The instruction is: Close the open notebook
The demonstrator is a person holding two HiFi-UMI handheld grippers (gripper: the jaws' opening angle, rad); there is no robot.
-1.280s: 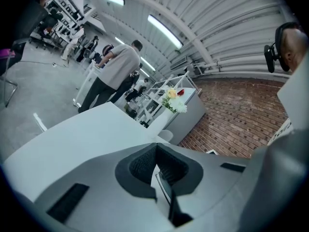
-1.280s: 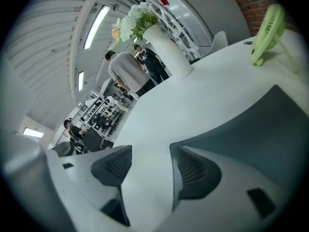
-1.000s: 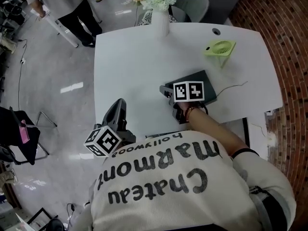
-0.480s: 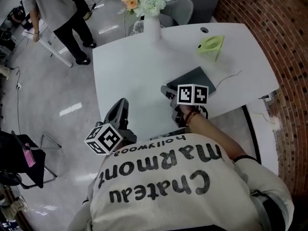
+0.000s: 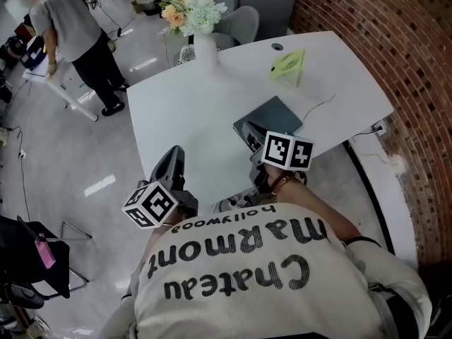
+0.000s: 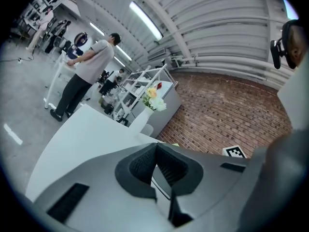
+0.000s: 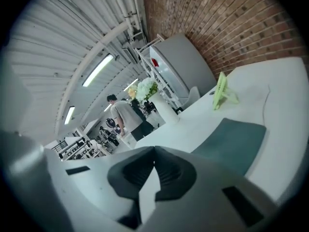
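White table (image 5: 191, 111), big, rounded edge, brick wall on its right. At far edge: vase (image 5: 205, 48) w/ flowers, small green fan (image 5: 286, 66) further right. Bystander (image 5: 70, 27) on floor beyond, well apart.

Dark green notebook (image 5: 272, 115) lies flat on table nr the person's edge, right of centre. Cover looks down: no pages show from the head view, and the right gripper view gives the same flat slab. Judgement: closing step looks done, task at or nr its end. Next move, if any: check cover sits flat, then take both tools clear w/o snagging the thin cable (image 5: 321, 106) just beside the book.

R gripper (image 5: 245, 131): over notebook's near-left corner from the head view. Its own view puts the book ahead & below, apart, no contact. Jaws have just been closing and now meet tip to tip, nothing btwn them.

L gripper (image 5: 174, 155): by table's near-left edge, well apart from notebook. Jaws clenched tip to tip, empty.
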